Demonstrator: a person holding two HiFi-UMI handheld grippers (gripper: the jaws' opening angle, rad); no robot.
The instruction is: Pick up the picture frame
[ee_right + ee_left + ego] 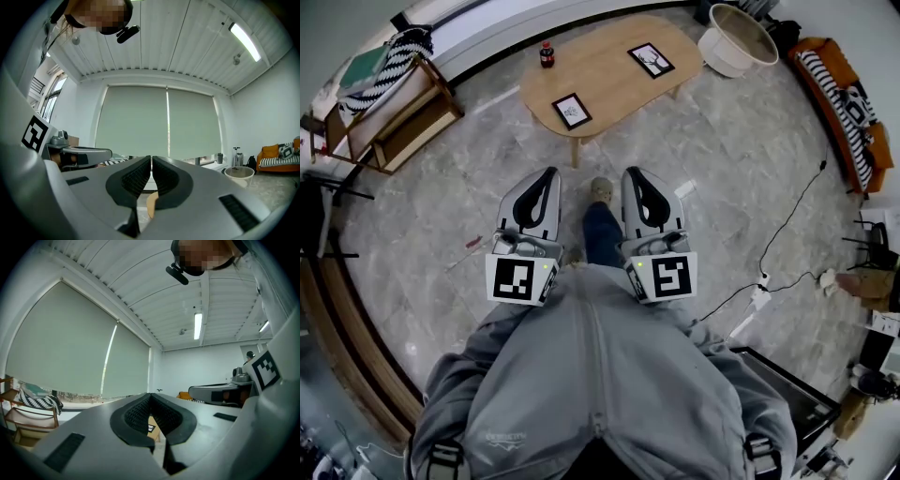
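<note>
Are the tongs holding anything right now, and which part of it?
Nothing. The left tongs and right tongs are shut and empty; the nearer picture frame lies on the table.

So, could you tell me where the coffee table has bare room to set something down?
The wooden table is bare in the middle, between the near picture frame and the far picture frame. Its left end is tighter: the dark bottle stands beyond the near frame.

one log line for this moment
stage: before pickup | left gripper: shut, empty | right gripper: shut, empty | picture frames: both on table, untouched
</note>
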